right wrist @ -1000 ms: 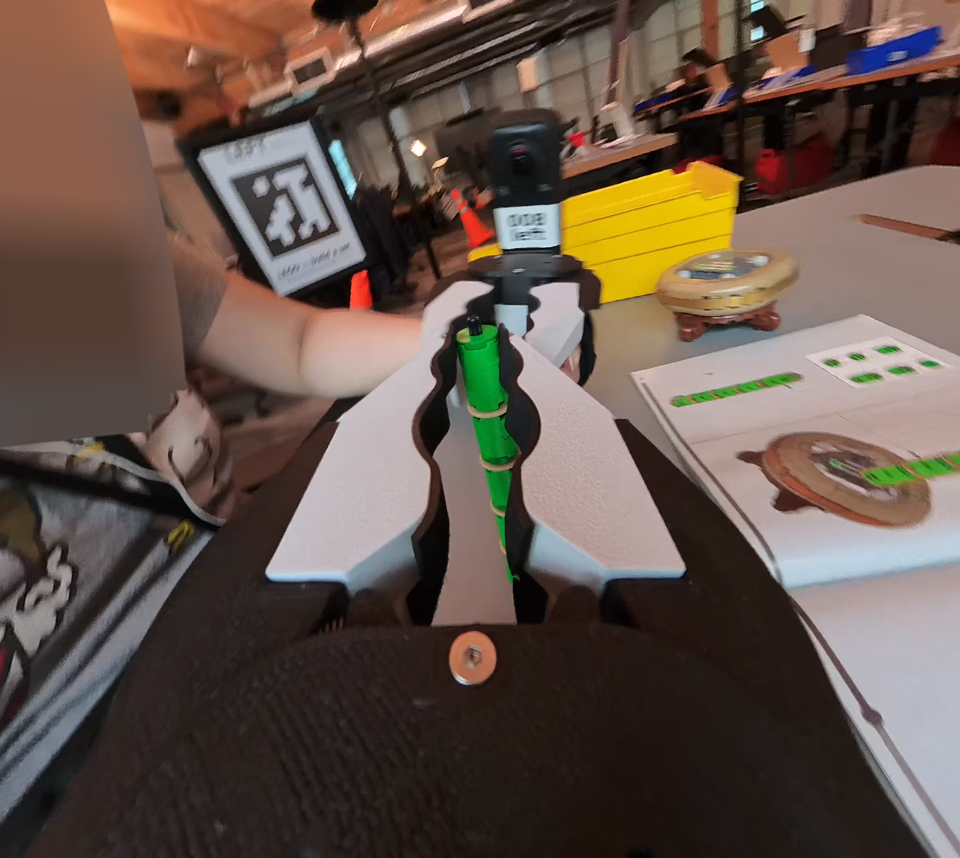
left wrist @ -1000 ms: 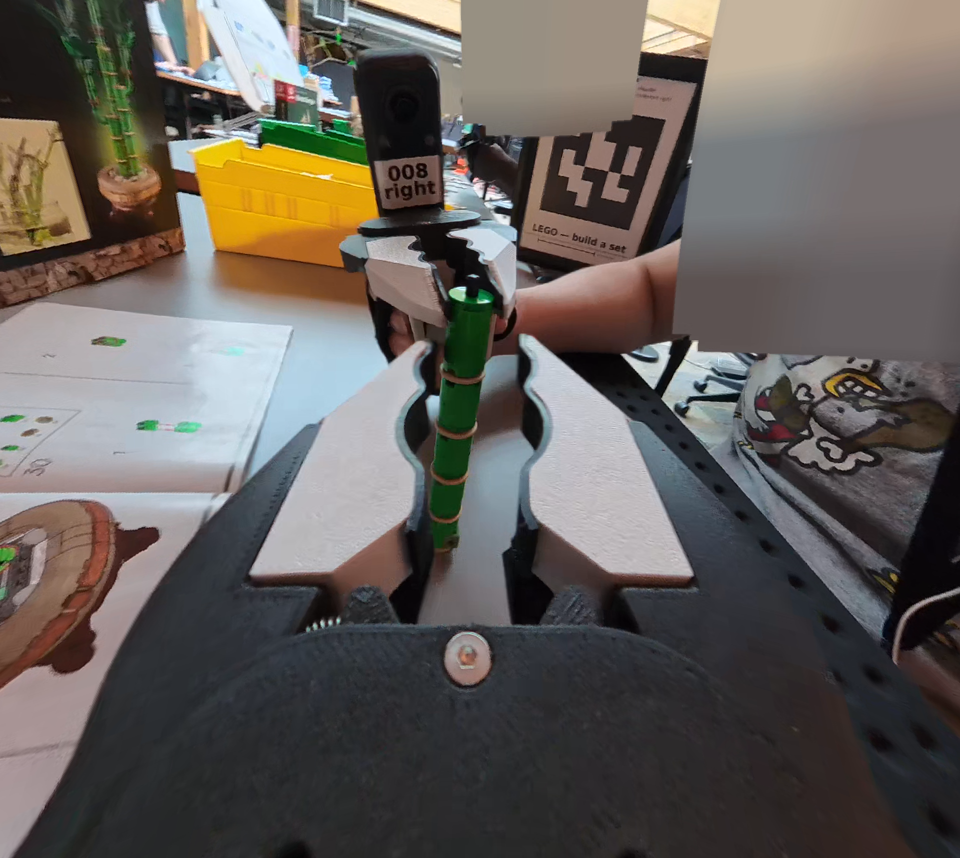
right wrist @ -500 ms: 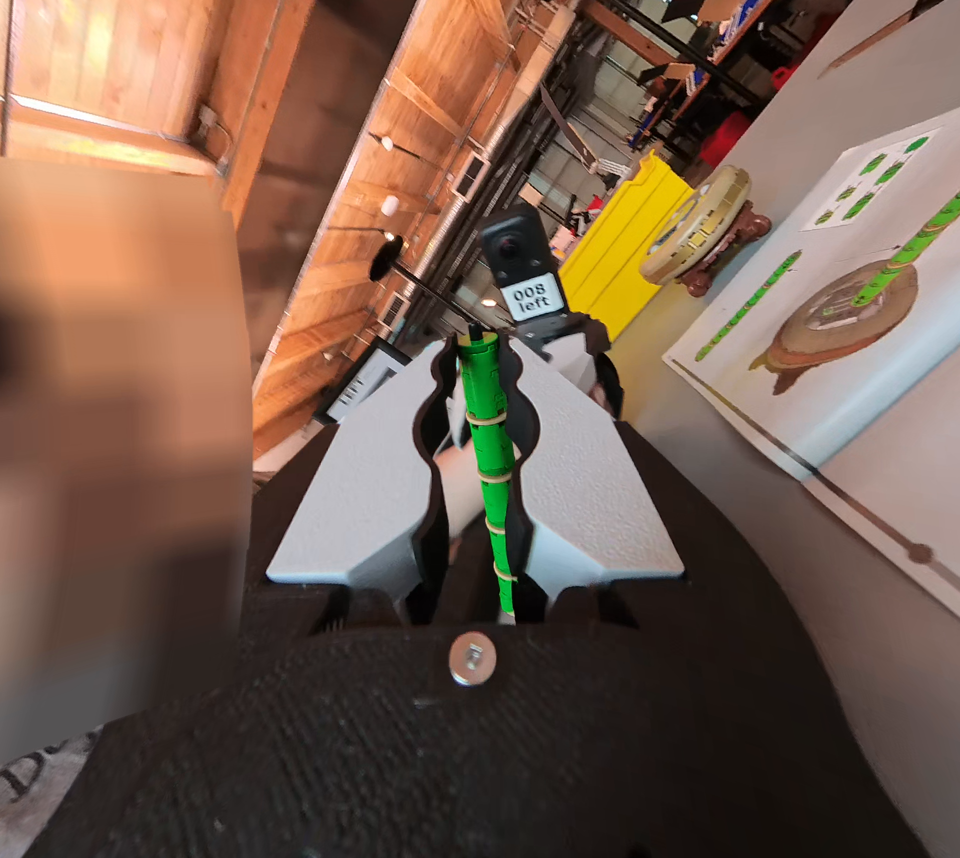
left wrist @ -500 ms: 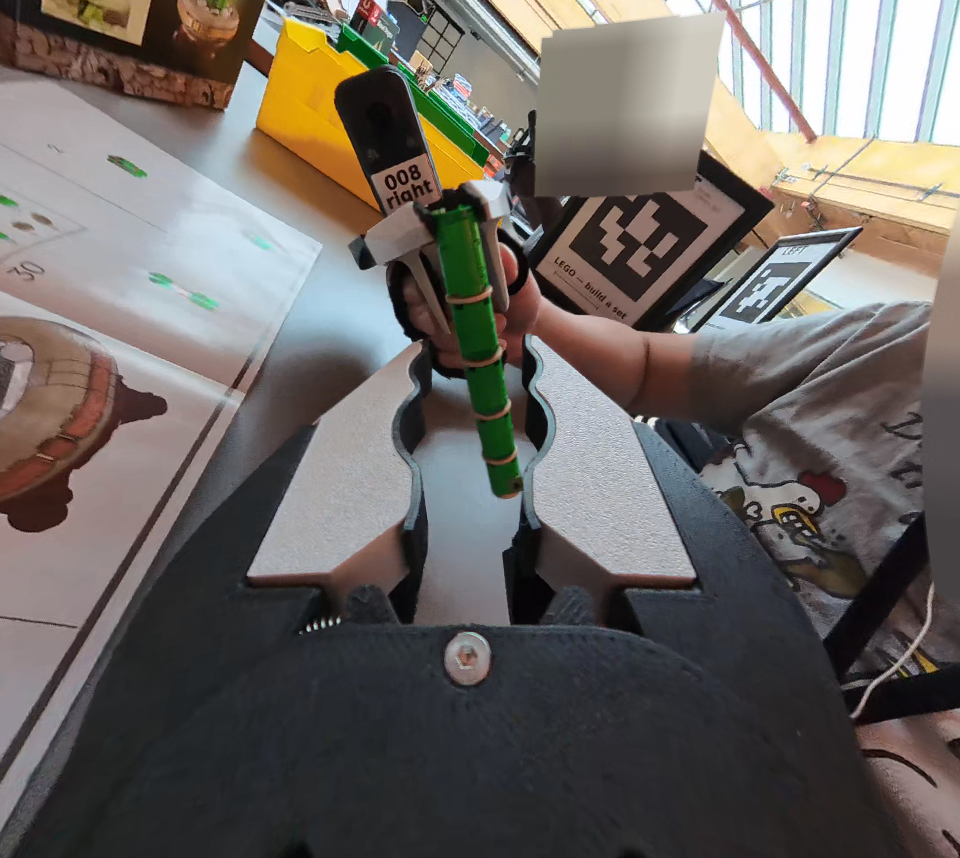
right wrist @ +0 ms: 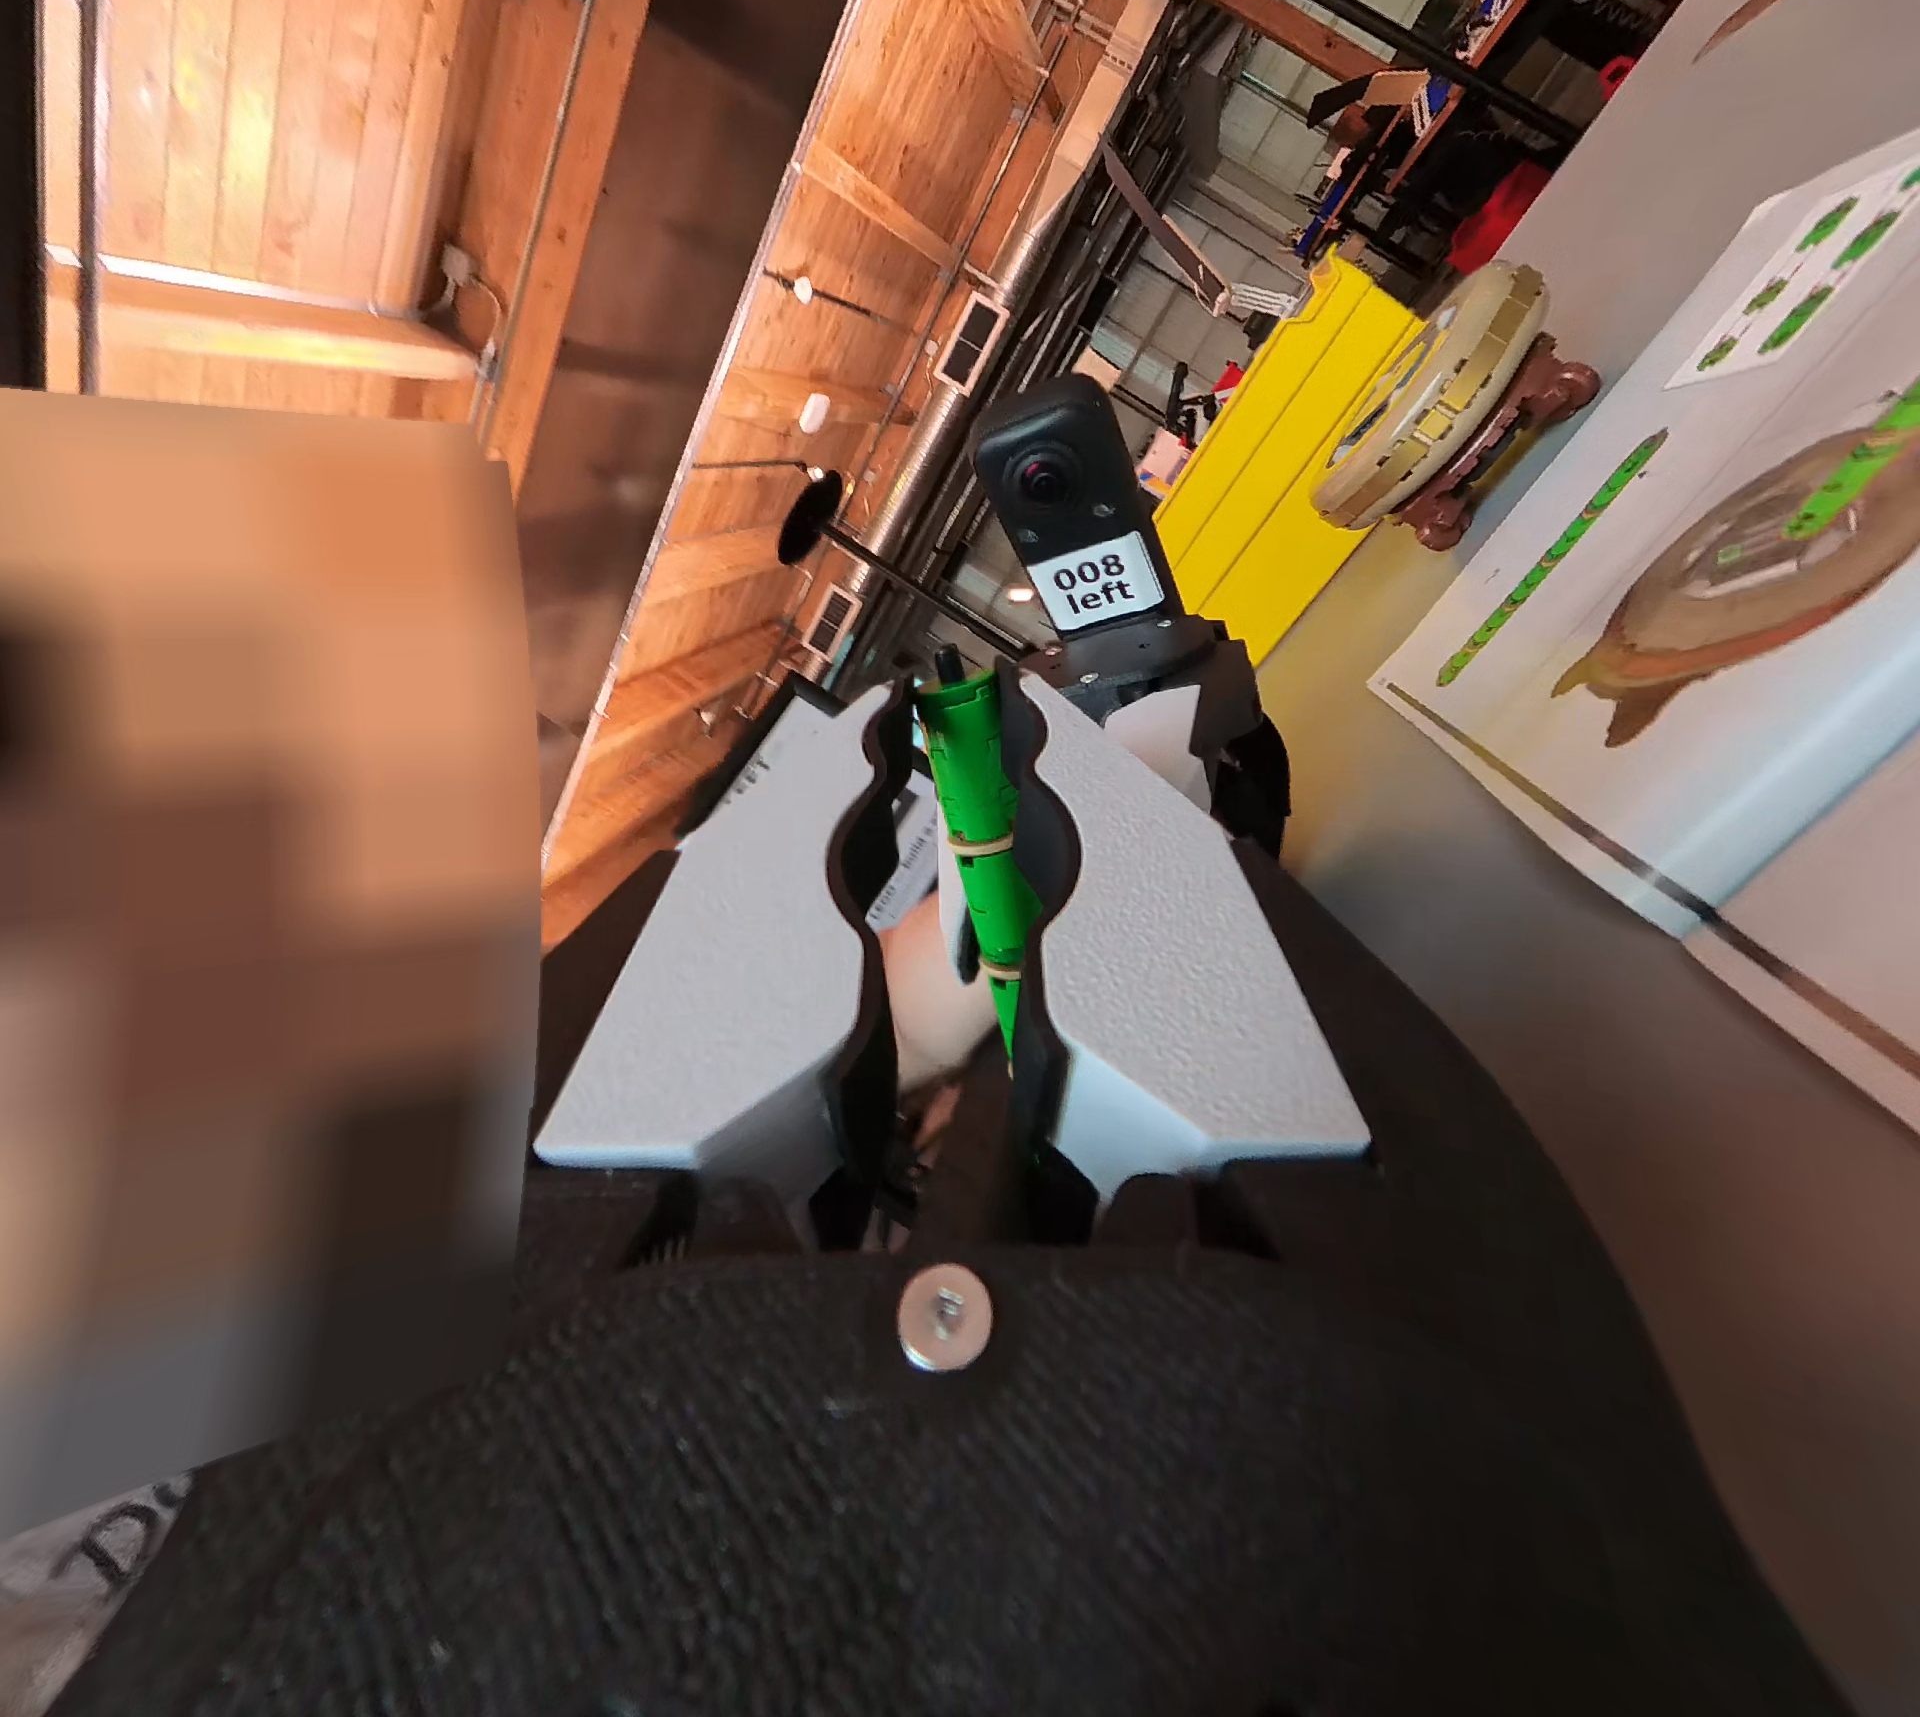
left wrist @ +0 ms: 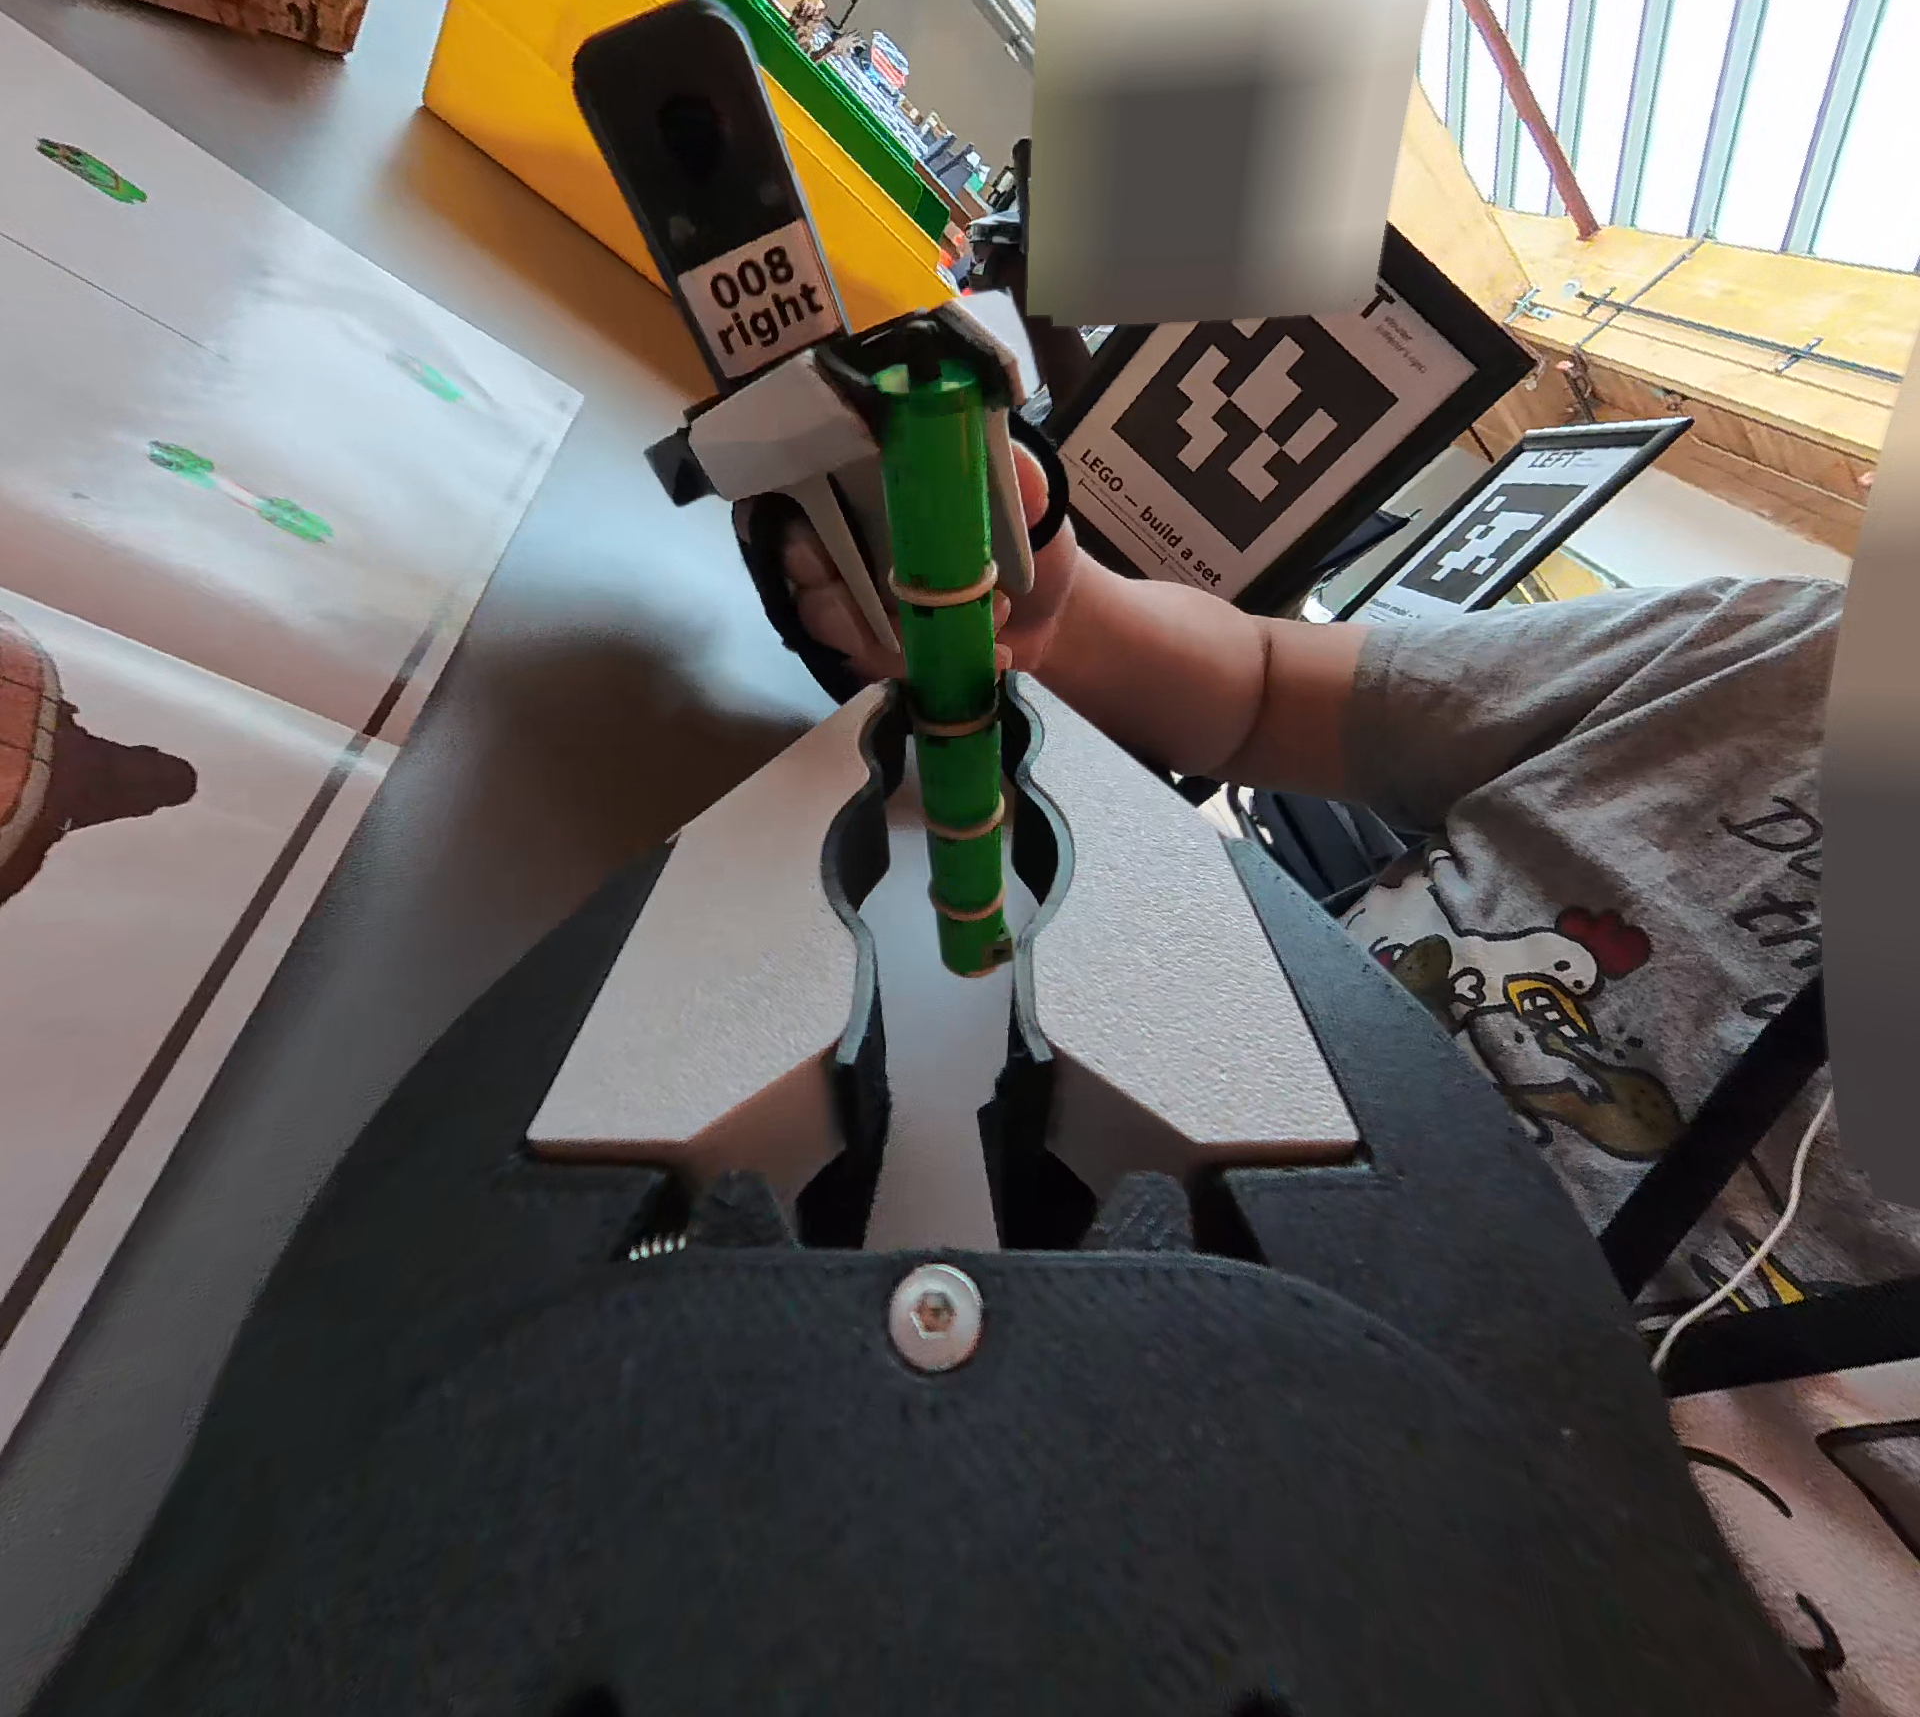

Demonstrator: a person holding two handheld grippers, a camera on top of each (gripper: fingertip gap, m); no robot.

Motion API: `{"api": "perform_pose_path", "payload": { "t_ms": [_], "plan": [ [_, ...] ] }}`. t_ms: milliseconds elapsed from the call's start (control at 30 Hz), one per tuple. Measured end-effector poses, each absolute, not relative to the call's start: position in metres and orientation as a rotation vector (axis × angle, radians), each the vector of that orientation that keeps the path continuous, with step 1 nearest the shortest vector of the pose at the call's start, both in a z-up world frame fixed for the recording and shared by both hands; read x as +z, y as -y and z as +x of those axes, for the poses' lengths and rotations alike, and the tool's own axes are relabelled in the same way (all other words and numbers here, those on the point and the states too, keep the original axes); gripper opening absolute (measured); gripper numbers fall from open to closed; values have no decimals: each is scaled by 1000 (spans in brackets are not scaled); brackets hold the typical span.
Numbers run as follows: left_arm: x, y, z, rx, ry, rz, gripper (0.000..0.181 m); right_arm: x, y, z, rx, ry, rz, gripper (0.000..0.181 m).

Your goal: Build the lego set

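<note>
Starting at the bottom centre of the left wrist view, note that the left gripper (left wrist: 948, 696) has its two fingers on either side of the near end of the green stalk (left wrist: 940, 524). The finger edges meet the stalk's sides at the tips, but you cannot tell from either view whether they actually clamp it.

The stalk is held in the air above the table (left wrist: 582, 587), touching no surface. Its long axis runs up the middle of the frame, nearly in line with the fingers, and its tan rings cross it at intervals.

At the far end, the right gripper (left wrist: 951, 607) faces you tip to tip. In the right wrist view the stalk (right wrist: 977, 836) lies along the gap of the right gripper (right wrist: 954, 691), pressed against the finger on the right of the frame. Treat the right gripper as clenched on the stalk and carrying its weight.

Both grippers therefore share one axis. Any push, pull or handover probably acts along the stalk's length, so keep the two aligned to avoid bending it.

Farther off, the open instruction booklet (left wrist: 260, 337) lies at the left. The round base (right wrist: 1444, 410) stands at the upper right of the right wrist view, well apart from the stalk and just beside the yellow bin (right wrist: 1278, 462).
</note>
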State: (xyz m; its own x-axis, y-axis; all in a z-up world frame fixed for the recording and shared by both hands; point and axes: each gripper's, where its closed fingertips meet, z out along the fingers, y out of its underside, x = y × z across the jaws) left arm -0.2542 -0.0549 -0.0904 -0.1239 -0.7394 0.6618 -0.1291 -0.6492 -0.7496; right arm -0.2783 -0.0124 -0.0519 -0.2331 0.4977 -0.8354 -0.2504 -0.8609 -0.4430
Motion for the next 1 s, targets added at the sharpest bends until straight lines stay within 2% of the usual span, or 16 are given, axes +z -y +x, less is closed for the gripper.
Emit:
{"api": "perform_pose_path", "payload": {
  "t_ms": [33,300,433,700,1000],
  "plan": [
    [-91,55,-254,-1809,-974,-1710,16,-52,14,-279,2112,322,-1563,16],
    [-99,56,-257,-1545,-1143,-1683,16,-48,28,-283,1996,532,-1543,17],
    [-97,55,-258,-1323,-1242,-1582,16,-31,38,-279,1896,667,-1424,26],
    [-97,58,-260,-1161,-1341,-1499,16,-22,41,-270,1431,871,-1333,12],
    [-97,67,-258,-1136,-1393,-1447,17,-31,45,-276,1359,945,-1373,10]
  ]
}}
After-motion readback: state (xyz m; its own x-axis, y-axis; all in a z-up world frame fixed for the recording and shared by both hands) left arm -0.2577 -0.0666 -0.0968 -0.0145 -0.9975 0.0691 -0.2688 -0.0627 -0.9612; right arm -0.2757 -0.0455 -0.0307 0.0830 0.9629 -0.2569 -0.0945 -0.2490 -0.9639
